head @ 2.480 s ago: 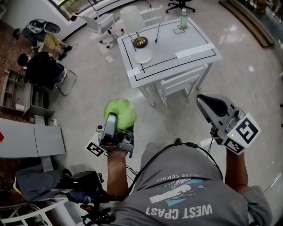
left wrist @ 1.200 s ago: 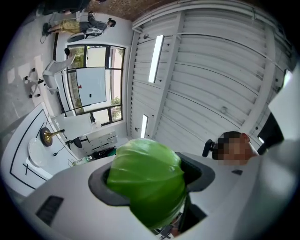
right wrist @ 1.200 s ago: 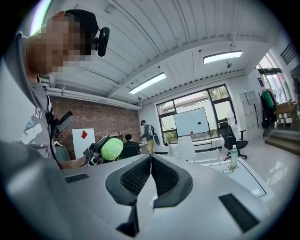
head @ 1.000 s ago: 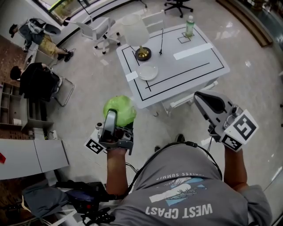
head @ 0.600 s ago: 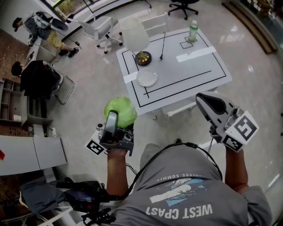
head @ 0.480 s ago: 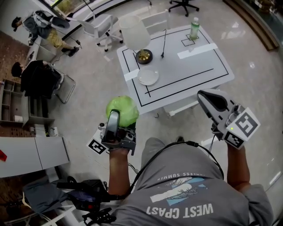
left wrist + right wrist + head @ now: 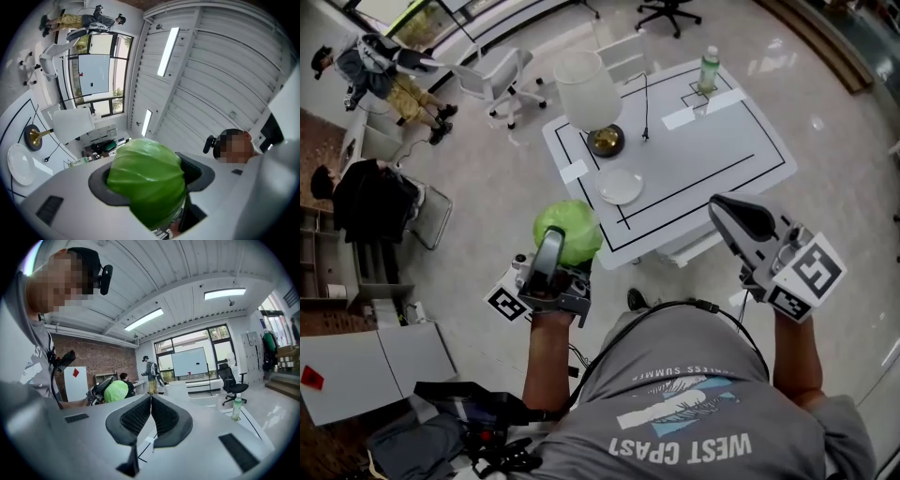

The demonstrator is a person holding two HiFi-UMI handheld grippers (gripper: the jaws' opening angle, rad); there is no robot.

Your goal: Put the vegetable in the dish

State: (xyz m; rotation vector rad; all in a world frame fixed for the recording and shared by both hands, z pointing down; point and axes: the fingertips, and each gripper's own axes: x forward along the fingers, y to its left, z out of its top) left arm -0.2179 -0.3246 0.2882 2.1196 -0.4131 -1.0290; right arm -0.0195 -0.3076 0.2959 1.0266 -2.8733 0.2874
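A round green cabbage [image 7: 568, 232] sits between the jaws of my left gripper [image 7: 558, 246], which is shut on it and held in the air just off the near left corner of the white table [image 7: 712, 141]. In the left gripper view the cabbage [image 7: 147, 180] fills the jaws. The white dish [image 7: 620, 186] lies on the table's near left part, also in the left gripper view as the dish [image 7: 19, 164]. My right gripper [image 7: 733, 214] hangs over the table's near edge, jaws pressed together with nothing between them [image 7: 151, 416].
A table lamp with a white shade [image 7: 587, 90] and brass base [image 7: 606, 141] stands behind the dish. A green bottle [image 7: 708, 68] stands at the far right corner. Black tape lines mark the tabletop. White chairs [image 7: 501, 80] and seated people [image 7: 389, 70] are beyond, on the floor.
The table with its dish has come nearer to both grippers. The cabbage stays gripped in the left gripper, and the right gripper remains shut.
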